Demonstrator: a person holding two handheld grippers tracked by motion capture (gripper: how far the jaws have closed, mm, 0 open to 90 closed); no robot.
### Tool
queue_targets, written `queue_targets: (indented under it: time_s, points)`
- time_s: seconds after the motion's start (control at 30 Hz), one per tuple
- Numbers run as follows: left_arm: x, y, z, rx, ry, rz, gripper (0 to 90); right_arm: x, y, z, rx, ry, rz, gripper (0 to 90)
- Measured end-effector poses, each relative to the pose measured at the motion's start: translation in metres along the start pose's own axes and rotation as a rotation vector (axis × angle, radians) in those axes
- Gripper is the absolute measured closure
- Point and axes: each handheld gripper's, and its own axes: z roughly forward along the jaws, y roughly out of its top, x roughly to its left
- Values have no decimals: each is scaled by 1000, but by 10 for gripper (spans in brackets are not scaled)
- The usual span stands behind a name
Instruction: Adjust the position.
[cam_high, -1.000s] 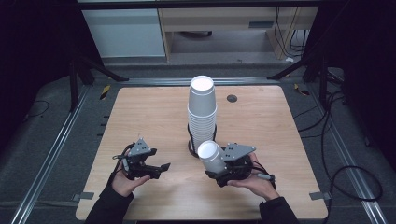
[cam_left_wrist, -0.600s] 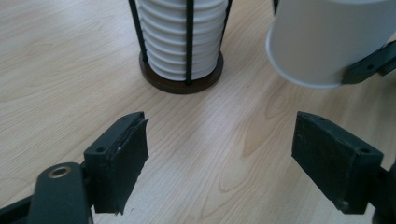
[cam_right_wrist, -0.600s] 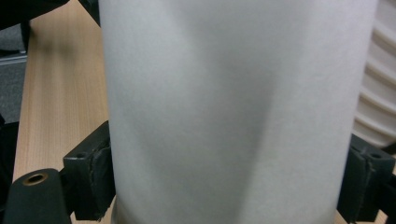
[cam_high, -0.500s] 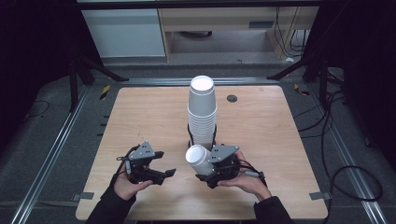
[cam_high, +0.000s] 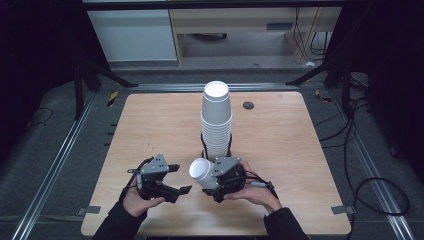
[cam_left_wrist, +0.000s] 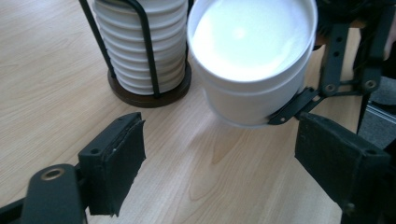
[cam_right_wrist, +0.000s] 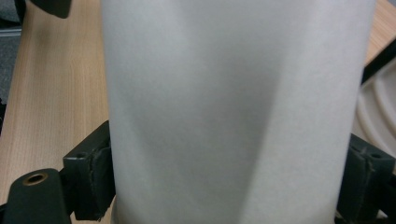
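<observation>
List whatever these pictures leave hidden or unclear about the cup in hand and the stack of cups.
- Held cup, right gripper view: rim and base cut off by the frame edges.
- Right gripper, high view: its fingers are hidden behind the cup.
- Cup stack, left gripper view: top cut off by the upper edge.
- Stack holder, high view: base hidden behind the right gripper; cup count too small to tell.
</observation>
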Motion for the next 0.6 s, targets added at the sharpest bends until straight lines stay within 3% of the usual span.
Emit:
queue_targets:
  time_s: [0.6]
  points:
    - [-3,0,10,40,-33,7,136,16,14,28,58,50,-101,125]
